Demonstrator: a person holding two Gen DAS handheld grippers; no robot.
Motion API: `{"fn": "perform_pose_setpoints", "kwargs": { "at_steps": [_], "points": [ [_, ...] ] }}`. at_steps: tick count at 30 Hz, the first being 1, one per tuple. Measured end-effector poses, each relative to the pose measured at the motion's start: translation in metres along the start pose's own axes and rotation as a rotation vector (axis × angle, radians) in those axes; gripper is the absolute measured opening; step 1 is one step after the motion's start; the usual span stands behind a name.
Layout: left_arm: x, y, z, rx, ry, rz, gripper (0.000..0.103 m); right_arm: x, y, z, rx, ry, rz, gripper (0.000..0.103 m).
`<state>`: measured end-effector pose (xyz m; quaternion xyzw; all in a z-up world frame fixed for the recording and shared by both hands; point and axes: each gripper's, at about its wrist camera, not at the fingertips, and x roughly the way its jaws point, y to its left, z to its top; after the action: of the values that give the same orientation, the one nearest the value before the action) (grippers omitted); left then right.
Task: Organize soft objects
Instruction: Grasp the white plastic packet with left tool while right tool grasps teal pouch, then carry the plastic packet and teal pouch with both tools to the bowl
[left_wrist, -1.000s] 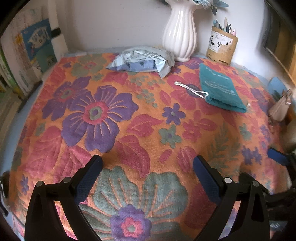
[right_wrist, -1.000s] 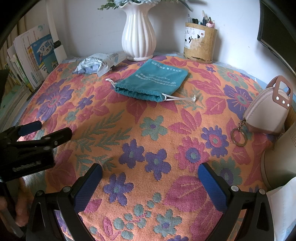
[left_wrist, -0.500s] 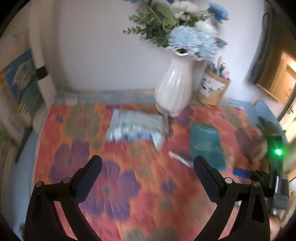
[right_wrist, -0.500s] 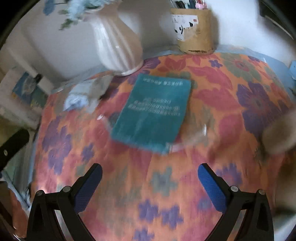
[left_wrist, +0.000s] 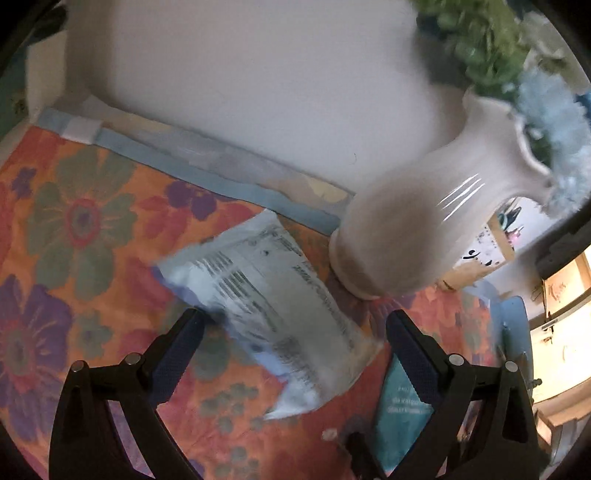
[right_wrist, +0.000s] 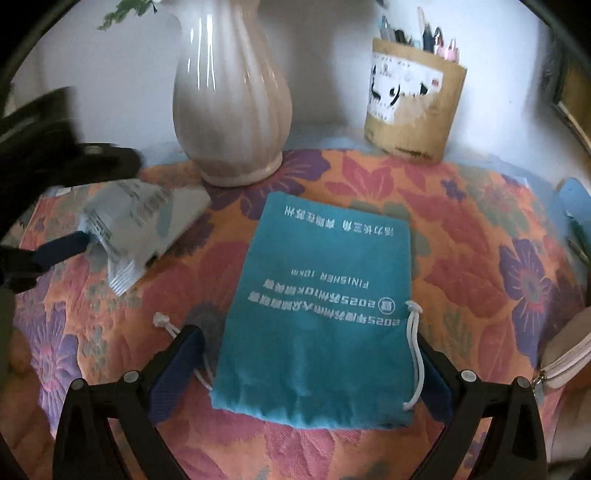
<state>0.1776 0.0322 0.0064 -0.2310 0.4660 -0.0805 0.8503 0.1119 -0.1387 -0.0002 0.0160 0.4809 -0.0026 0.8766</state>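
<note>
Pouch (right_wrist: 317, 317) was seen between the widely spread right gripper (right_wrist: 310, 358); packet (left_wrist: 266, 306) was framed by the equally wide left gripper (left_wrist: 295, 332).

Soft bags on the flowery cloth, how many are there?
2: the teal drawstring bag between the right fingers, the pale printed packet beside the vase. Others may be hidden.

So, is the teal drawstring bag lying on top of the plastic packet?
No, the teal drawstring bag lies flat on the floral cloth, apart from the plastic packet to its left.
</note>
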Motion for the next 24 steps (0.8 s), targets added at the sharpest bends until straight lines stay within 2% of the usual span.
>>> {"fn": "perform_pose_setpoints", "kwargs": {
  "at_steps": [1, 3, 4, 5, 6, 7, 9, 11, 13, 16, 20, 24],
  "points": [
    [0.004, -0.001, 0.001, 0.001, 0.003, 0.007, 0.098, 0.000, -0.002, 0.001, 0.011, 0.000, 0.010, 0.101],
    [0.006, -0.008, -0.003, 0.054, -0.017, 0.053, 0.096, -0.003, -0.006, 0.001, 0.013, -0.018, 0.005, 0.089],
    [0.005, -0.014, -0.007, 0.080, -0.023, 0.077, 0.087, -0.005, -0.008, 0.001, 0.005, -0.015, -0.005, 0.083],
    [0.004, -0.016, -0.010, 0.107, -0.028, 0.107, 0.073, -0.007, -0.011, 0.000, 0.001, -0.023, 0.006, 0.081],
    [0.003, -0.019, -0.012, 0.131, -0.029, 0.127, 0.068, -0.009, -0.013, -0.001, -0.001, -0.030, 0.014, 0.075],
    [0.001, -0.020, -0.016, 0.149, -0.022, 0.112, 0.055, -0.013, -0.016, -0.002, -0.001, -0.045, 0.030, 0.068],
    [-0.010, -0.019, -0.025, 0.159, -0.016, 0.069, 0.052, -0.020, -0.022, -0.007, 0.008, -0.070, 0.063, 0.055],
    [-0.022, -0.022, -0.037, 0.200, -0.021, 0.078, 0.051, -0.029, -0.032, -0.012, 0.027, -0.100, 0.107, 0.035],
    [-0.035, -0.026, -0.051, 0.254, -0.028, 0.075, 0.051, -0.036, -0.041, -0.017, 0.041, -0.117, 0.152, 0.026],
    [-0.060, -0.031, -0.079, 0.316, -0.020, 0.036, 0.051, -0.048, -0.048, -0.028, 0.027, -0.142, 0.260, 0.024],
    [-0.091, -0.035, -0.119, 0.378, -0.016, 0.013, 0.051, -0.079, -0.048, -0.060, -0.031, -0.177, 0.297, 0.024],
    [-0.106, -0.030, -0.150, 0.406, -0.034, 0.025, 0.051, -0.095, -0.052, -0.087, -0.076, -0.128, 0.293, 0.024]
  ]
}}
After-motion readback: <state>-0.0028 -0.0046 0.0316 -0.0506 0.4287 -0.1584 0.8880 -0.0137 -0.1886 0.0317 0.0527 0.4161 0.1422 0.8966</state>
